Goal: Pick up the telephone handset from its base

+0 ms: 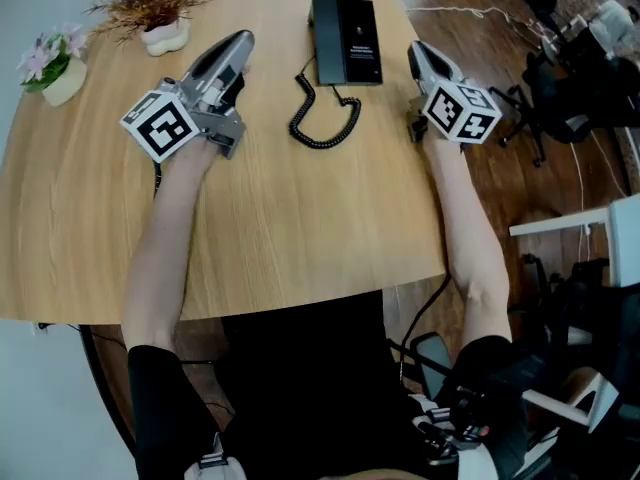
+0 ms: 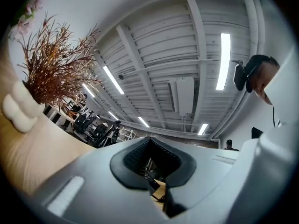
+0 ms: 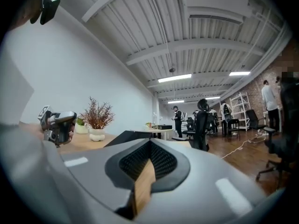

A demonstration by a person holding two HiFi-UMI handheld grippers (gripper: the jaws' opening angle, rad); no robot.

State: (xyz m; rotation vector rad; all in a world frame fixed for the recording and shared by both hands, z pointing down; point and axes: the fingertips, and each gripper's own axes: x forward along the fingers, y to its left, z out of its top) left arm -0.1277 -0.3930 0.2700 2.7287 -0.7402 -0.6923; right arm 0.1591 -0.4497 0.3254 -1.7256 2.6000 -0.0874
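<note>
The black telephone handset (image 1: pixel 324 38) is lying in its black rectangular base (image 1: pixel 360 40) at the far side of the round light-wood desk (image 1: pixel 300 228). The left gripper (image 1: pixel 245 40) and the right gripper (image 1: pixel 415 53) are flanking the base, both with jaws pressed together and pinching nothing.

Two plants on a wooden table (image 1: pixel 300 228)
A dried bush (image 1: pixel 150 3) in a white pot stands at the table's far left; pink flowers (image 1: pixel 52 66) sit at its left edge; a black chair (image 1: pixel 560 98) stands off its right side.
</note>
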